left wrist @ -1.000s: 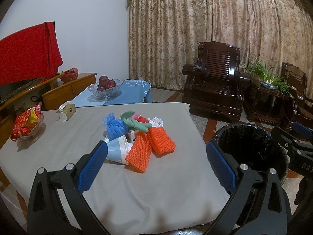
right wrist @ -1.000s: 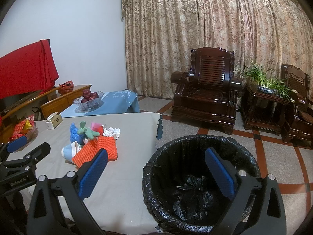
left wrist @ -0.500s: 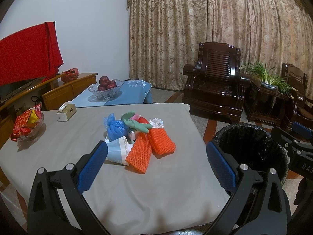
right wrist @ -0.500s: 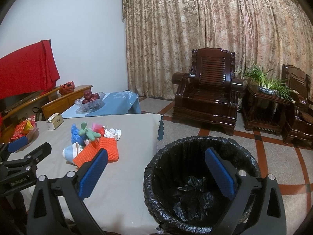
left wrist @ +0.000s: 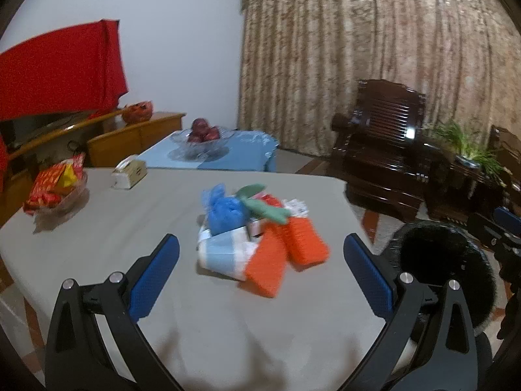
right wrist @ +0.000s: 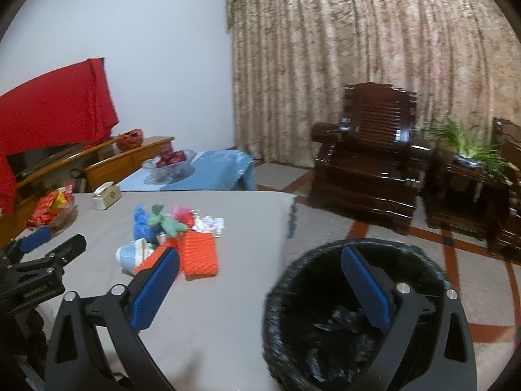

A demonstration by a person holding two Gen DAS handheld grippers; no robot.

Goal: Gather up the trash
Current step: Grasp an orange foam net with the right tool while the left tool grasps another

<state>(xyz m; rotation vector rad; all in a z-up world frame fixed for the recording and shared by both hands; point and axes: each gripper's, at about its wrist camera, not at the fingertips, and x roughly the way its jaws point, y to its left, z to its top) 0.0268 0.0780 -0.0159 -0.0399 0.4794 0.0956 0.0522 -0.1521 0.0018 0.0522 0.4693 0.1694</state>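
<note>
Item one: my left gripper [left wrist: 260,260], fingers spread wide, holding nothing, poised above the near part of the grey table [left wrist: 130,221]. The trash pile sits ahead, between the two blue pads.

Item two: my right gripper [right wrist: 260,273], fingers likewise spread wide and empty. Its left pad hangs over the table's near side; its right pad hangs over the bin.

Item three: the trash pile [left wrist: 257,231], heaped around the middle of the table. Contents: two orange foam nets [left wrist: 280,257] lying side by side at the front, touching; a pale blue and white wrapper [left wrist: 224,254] just left of them; a blue plastic bag [left wrist: 224,211] behind that; a green piece [left wrist: 267,208] lying across the top; a crumpled white paper [left wrist: 296,207] at the back right. Something pink or red shows beneath the green piece; I cannot tell what it is.

Item four: the bin [right wrist: 355,312], lined with a black bag, standing on the floor just beside the table's right edge. Crumpled black plastic lies at its bottom.

Item five, other table goods: a tissue box [left wrist: 128,176] at the far left; a bowl of red snack packets [left wrist: 55,192] near the left edge.

Item six, surroundings: a glass bowl of red fruit [left wrist: 203,137] on a blue-covered low table beyond; a dark wooden armchair [right wrist: 368,163]; a potted green plant [right wrist: 469,150] on a side table; patterned curtains [right wrist: 358,58].
</note>
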